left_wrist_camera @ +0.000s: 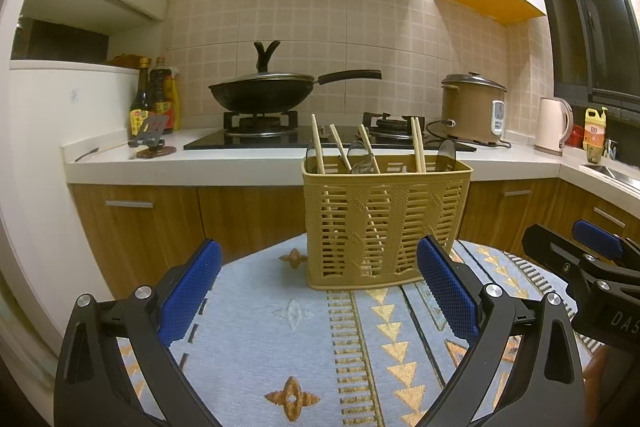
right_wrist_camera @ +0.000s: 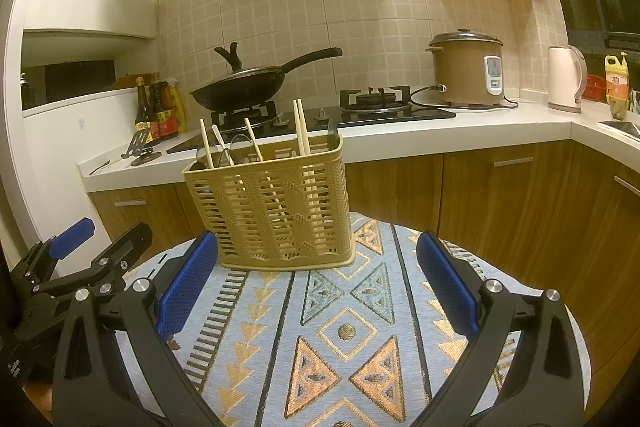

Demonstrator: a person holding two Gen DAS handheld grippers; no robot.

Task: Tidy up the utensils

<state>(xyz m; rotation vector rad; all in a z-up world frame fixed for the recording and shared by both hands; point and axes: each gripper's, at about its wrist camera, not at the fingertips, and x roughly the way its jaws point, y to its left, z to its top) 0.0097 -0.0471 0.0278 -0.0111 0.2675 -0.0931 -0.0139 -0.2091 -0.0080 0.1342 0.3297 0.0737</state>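
Utensils stand upright in a tan slotted basket (left_wrist_camera: 386, 223) set on a small round bench covered by a patterned cloth (left_wrist_camera: 280, 327). Wooden chopsticks (left_wrist_camera: 318, 145) lean in several spots across the basket, and the dark bowls of spoons (left_wrist_camera: 358, 155) show above its rim; whether each kind has its own compartment I cannot tell, since the inner walls are hidden.

The left claw (left_wrist_camera: 318, 291) hangs just in front of the basket with its blue pads spread wide and nothing between them. The right claw (right_wrist_camera: 318, 287) is likewise wide open and empty, with the basket ahead and a little to its left. Each claw shows at the edge of the other's view, so they sit side by side near the bench's front.

No loose utensils lie on the cloth in either view. Judging by that, the sorting looks finished or nearly so: everything visible is already in the basket, and what remains, if anything, would be straightening the leaning chopsticks or regrouping them.

Behind, a kitchen counter (left_wrist_camera: 240, 157) carries a wok (left_wrist_camera: 260, 95) on the stove.
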